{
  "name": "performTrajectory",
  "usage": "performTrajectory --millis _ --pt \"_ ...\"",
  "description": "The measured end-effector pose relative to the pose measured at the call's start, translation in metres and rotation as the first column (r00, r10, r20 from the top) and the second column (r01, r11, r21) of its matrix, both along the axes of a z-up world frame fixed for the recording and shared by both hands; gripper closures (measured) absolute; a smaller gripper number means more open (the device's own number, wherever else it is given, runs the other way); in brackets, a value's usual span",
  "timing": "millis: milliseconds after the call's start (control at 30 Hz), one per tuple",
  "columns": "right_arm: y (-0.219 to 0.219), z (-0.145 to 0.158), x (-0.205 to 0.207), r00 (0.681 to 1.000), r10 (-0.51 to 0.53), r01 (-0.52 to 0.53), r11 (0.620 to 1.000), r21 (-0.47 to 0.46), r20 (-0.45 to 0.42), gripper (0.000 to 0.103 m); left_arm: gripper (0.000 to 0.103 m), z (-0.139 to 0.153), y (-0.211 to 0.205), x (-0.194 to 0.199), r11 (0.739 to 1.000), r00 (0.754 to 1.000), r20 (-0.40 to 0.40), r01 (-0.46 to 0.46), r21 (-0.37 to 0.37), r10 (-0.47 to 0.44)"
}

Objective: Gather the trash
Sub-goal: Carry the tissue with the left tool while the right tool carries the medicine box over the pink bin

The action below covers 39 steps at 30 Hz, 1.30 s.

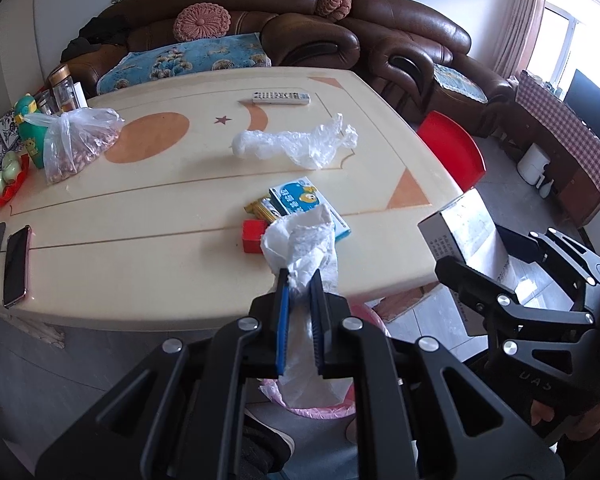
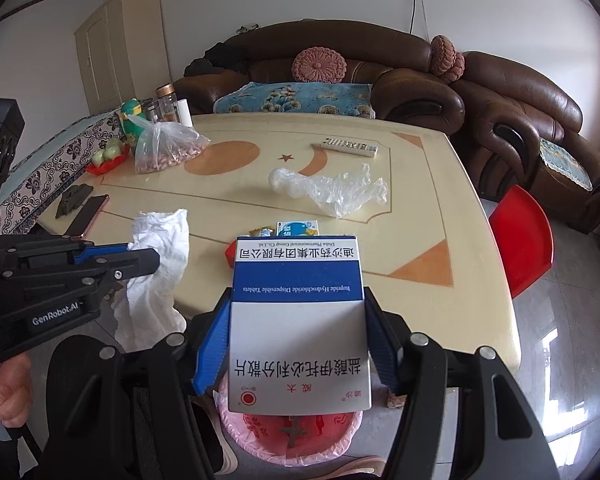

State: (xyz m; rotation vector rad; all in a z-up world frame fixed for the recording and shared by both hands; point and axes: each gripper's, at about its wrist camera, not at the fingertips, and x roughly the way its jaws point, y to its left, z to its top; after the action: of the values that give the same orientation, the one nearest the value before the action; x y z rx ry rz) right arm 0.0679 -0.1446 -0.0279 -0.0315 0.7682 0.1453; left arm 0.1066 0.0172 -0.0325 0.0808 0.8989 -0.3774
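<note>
My left gripper (image 1: 300,280) is shut on a crumpled white tissue (image 1: 300,240), held just off the near table edge; it also shows in the right wrist view as the left gripper (image 2: 140,258) with the tissue (image 2: 160,232). My right gripper (image 2: 299,296) is shut on a blue and white medicine box (image 2: 298,320), also visible as the box (image 1: 464,232) in the left wrist view. A pink-lined bin (image 2: 260,440) stands on the floor below both grippers. On the cream table (image 1: 140,240) lie a clear plastic bag (image 1: 300,144), a blue carton (image 1: 300,200), a red box (image 1: 254,236) and a yellow wrapper (image 1: 260,208).
A remote (image 1: 280,97) lies at the far side, a phone (image 1: 16,264) near the left edge, a bag of nuts (image 1: 76,144) and jars at the far left. A red stool (image 1: 452,148) stands right of the table. Brown sofas (image 1: 300,20) are behind.
</note>
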Motion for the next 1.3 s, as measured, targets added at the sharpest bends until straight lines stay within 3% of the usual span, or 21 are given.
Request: performTrajectory --millis 233,567,967,1300 --pt "0.000 -0.011 -0.012 1.000 -0.005 0.005 1.000 -0.004 -0.012 0.043 0.092 -0.015 -0.008 -0.011 1.000 1.000 -0.016 0.024 0.007 -0.024" --pt "-0.002 -0.055 -0.021 0.996 -0.022 0.022 1.000 -0.011 -0.083 0.043 0.092 -0.059 -0.016 -0.015 0.999 0.995 -0.088 0.040 0.025 -0.038" --pt "-0.010 -0.139 -0.016 0.972 -0.046 0.051 0.999 0.012 -0.232 0.043 0.092 -0.147 -0.034 -0.007 0.998 0.967 -0.248 0.068 0.014 -0.063" --pt "-0.018 -0.199 0.003 0.943 -0.056 0.070 0.997 0.031 -0.329 0.043 0.092 -0.202 -0.040 0.011 0.998 0.938 -0.344 0.057 0.024 -0.045"
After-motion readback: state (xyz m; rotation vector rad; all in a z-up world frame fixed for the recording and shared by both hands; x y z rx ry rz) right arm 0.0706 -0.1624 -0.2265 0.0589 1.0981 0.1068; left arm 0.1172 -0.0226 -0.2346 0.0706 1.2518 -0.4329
